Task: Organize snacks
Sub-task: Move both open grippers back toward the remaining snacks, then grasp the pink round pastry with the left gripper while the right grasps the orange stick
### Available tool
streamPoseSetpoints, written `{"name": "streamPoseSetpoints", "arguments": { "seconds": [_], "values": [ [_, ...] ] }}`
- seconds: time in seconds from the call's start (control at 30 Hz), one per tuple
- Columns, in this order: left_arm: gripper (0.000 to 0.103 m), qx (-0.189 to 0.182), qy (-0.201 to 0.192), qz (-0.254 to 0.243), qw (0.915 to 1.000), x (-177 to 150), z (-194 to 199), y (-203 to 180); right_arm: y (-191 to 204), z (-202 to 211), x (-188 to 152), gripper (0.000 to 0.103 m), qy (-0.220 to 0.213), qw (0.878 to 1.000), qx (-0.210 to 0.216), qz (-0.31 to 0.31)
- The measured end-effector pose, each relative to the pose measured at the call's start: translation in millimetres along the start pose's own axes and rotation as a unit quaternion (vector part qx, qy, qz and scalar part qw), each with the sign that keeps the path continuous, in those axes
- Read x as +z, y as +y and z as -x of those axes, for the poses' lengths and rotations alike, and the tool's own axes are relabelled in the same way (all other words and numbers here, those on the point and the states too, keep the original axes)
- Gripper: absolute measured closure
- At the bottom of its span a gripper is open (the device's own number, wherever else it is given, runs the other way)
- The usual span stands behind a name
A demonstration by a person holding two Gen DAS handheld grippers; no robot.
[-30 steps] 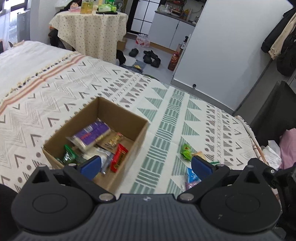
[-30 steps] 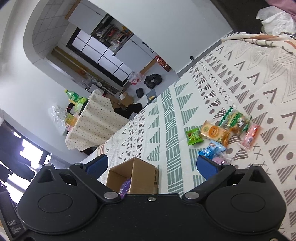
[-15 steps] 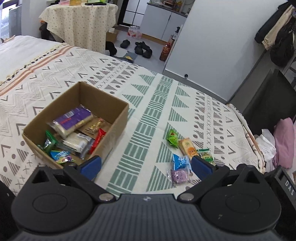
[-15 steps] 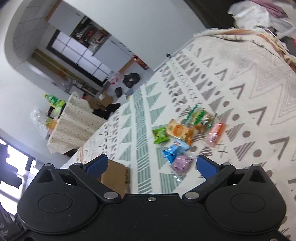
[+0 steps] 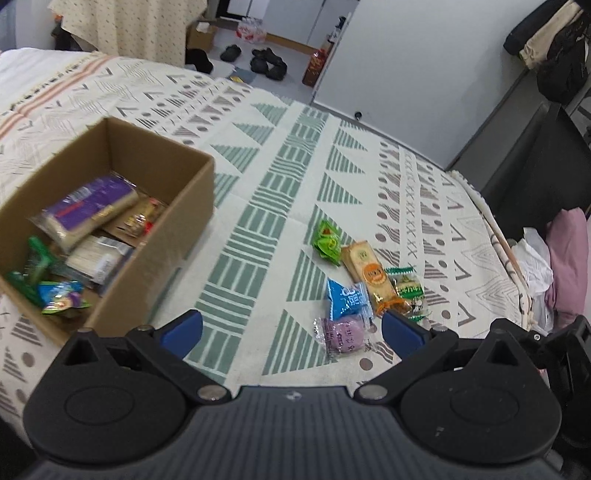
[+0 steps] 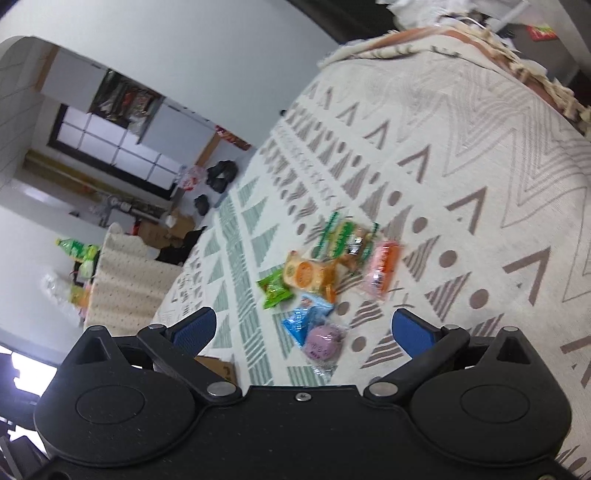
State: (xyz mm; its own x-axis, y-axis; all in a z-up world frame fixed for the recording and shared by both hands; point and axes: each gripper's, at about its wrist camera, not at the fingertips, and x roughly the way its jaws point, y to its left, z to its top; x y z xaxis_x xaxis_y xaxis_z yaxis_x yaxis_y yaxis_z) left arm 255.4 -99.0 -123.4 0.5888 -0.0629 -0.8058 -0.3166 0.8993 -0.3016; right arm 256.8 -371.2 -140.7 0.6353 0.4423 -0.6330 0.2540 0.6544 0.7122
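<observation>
A cardboard box (image 5: 173,236) with several snack packs inside sits on the patterned bedspread at the left of the left wrist view. To its right lies a loose cluster: a purple round pack (image 5: 343,334), a blue pack (image 5: 345,299), an orange cracker pack (image 5: 369,269), a green pack (image 5: 327,243) and a green-edged pack (image 5: 408,290). My left gripper (image 5: 291,332) hovers open above the bed, empty. My right gripper (image 6: 303,330) is open and empty too, with the purple pack (image 6: 321,343) and blue pack (image 6: 304,319) between its fingers' line of sight. A pink pack (image 6: 380,269) lies beyond them.
The bedspread (image 5: 273,177) ends at a fringed edge (image 5: 506,251) on the right, with pink and white cloth (image 5: 565,266) below it. A white wall panel (image 5: 413,74), shoes (image 5: 267,64) on the floor and a cloth-covered table (image 5: 140,26) stand beyond the bed.
Both grippers have moved toward the loose snack cluster. In the left wrist view the box slid left and the snacks came into fuller view. The right wrist view tilted, and the snacks grew nearer.
</observation>
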Motion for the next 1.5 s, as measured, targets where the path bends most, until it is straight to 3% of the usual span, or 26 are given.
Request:
{"name": "streamPoseSetpoints", "arguments": {
  "seconds": [0.27,0.43,0.73,1.07,1.13,1.37,1.47,1.5],
  "values": [
    [0.003,-0.019,0.036,0.014,0.9991,-1,-41,-4,-16,-18,7,0.004,-0.005,0.999,-0.039,-0.028],
    [0.004,-0.035,0.042,0.013,0.9984,-2,-62,-14,-22,-32,10,0.020,0.001,0.998,-0.051,-0.040],
    [0.025,-0.050,0.085,0.044,0.9942,-9,-103,-27,-32,-55,13,0.038,0.008,0.996,-0.079,-0.033],
    [0.029,-0.044,0.101,0.034,0.9934,-12,-126,-38,-39,-87,20,0.040,0.022,0.994,-0.103,-0.014],
    [0.040,-0.034,0.101,0.031,0.9939,-13,-127,-38,-35,-92,21,0.040,0.018,0.994,-0.105,-0.002],
    [0.060,-0.043,0.101,0.018,0.9938,-13,-128,-37,-28,-108,23,0.045,0.011,0.992,-0.121,0.027],
    [0.067,-0.053,0.100,0.015,0.9935,-14,-126,-34,-27,-110,22,0.059,0.005,0.990,-0.133,0.040],
    [0.068,-0.056,0.101,0.018,0.9931,-14,-125,-33,-27,-110,21,0.072,0.003,0.989,-0.142,0.044]
  ]
}}
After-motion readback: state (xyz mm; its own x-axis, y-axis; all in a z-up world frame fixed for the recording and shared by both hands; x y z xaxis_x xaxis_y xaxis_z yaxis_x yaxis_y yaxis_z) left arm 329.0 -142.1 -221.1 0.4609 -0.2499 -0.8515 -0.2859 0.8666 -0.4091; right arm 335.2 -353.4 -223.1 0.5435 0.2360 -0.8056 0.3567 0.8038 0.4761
